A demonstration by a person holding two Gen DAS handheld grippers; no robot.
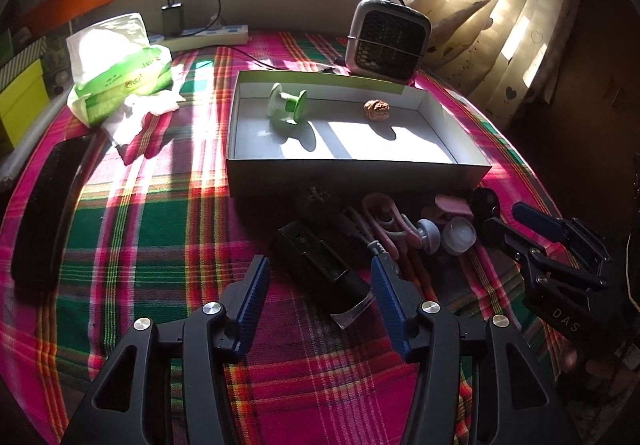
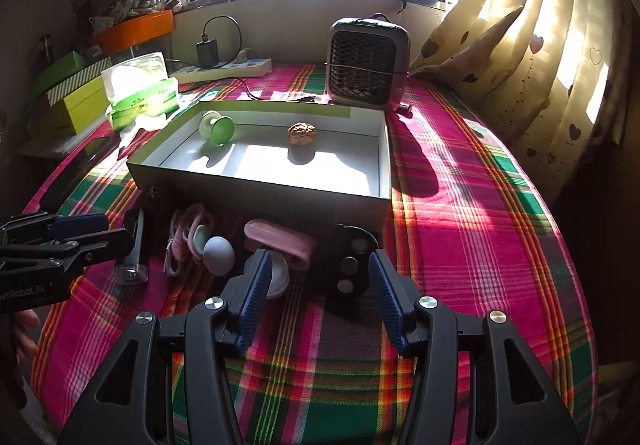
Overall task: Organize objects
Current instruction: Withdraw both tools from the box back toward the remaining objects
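An open white-lined box (image 1: 352,173) (image 2: 260,189) holds a green spool (image 1: 286,103) (image 2: 218,129) and a walnut (image 1: 377,109) (image 2: 302,133). Small items lie in shadow in front of it: a black rectangular device (image 1: 320,265) (image 2: 134,249), pink cords (image 1: 384,221) (image 2: 184,241), a pale ball (image 2: 219,255), a pink clip (image 1: 452,207) (image 2: 280,241) and a black round holder (image 2: 350,265). My left gripper (image 1: 318,277) is open over the black device. My right gripper (image 2: 318,273) is open just before the clip and holder; it also shows in the left wrist view (image 1: 516,221).
A small grey fan heater (image 1: 388,35) (image 2: 368,63) stands behind the box. A green tissue pack (image 1: 120,69) (image 2: 140,89), a power strip (image 2: 224,71) and a charger sit at back left. A black flat object (image 1: 44,209) lies at left. Curtains (image 2: 540,45) hang at right.
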